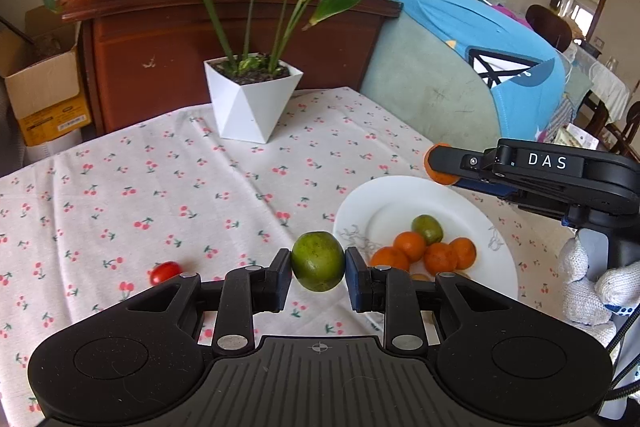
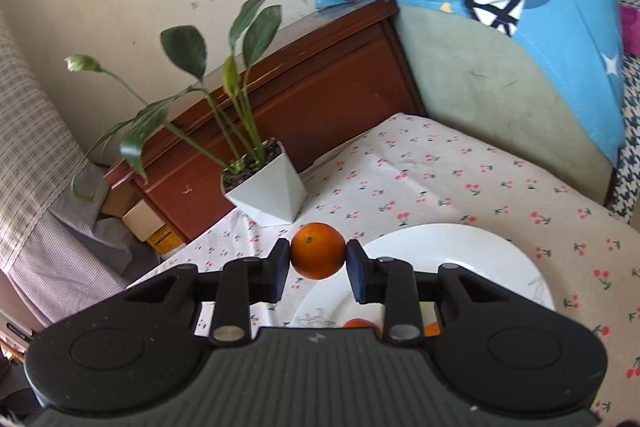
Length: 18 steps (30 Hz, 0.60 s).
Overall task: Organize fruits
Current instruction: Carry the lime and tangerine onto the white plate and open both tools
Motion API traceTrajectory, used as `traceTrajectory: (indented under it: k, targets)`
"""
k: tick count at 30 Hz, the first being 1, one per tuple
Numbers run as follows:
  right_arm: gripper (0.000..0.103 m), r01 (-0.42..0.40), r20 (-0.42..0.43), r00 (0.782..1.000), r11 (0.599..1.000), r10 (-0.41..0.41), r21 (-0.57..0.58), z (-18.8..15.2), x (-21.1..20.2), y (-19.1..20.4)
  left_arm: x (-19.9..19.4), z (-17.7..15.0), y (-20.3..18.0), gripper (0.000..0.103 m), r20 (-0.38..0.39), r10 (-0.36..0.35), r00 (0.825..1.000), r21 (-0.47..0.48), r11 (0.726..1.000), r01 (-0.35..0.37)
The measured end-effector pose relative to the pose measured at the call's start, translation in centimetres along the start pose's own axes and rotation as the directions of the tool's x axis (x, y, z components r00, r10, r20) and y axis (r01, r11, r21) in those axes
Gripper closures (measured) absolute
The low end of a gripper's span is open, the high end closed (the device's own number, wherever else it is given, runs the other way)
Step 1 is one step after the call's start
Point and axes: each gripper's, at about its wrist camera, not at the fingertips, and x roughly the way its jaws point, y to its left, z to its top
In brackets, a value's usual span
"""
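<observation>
My left gripper (image 1: 318,263) is clamped on a green fruit (image 1: 318,261), held in the air just short of the white plate (image 1: 404,195), which lies ahead and to its right. My right gripper (image 2: 319,251) pinches an orange (image 2: 318,250) above the plate's (image 2: 460,243) far left rim. Both fruits are nearly round, so their orientation hardly matters. The right gripper is nearer the plate; I judge it sets down first, beside the pile of oranges (image 1: 424,253).
</observation>
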Motion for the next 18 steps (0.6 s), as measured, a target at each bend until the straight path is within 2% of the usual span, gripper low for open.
traceTrajectory:
  k: [5, 10, 18]
  targets:
    - [0.072, 0.055, -0.006, 0.999, 0.996, -0.054, 0.076, 0.0, -0.2, -2.3, 1.6, 0.6, -1.9, 0.077, 0.004, -0.032, 0.999, 0.024, 0.999, 0.032]
    - [0.072, 0.127, -0.043, 0.992, 0.985, -0.123, 0.116, -0.6, 0.0, -3.8, 3.2, 1.3, -2.5, 0.077, 0.007, -0.017, 1.000, 0.023, 1.000, 0.017]
    - [0.072, 0.166, -0.099, 0.983, 0.973, -0.152, 0.158, -1.4, 0.6, -4.8, 5.6, 1.8, -2.6, 0.077, -0.001, -0.008, 1.000, -0.009, 1.000, 0.008]
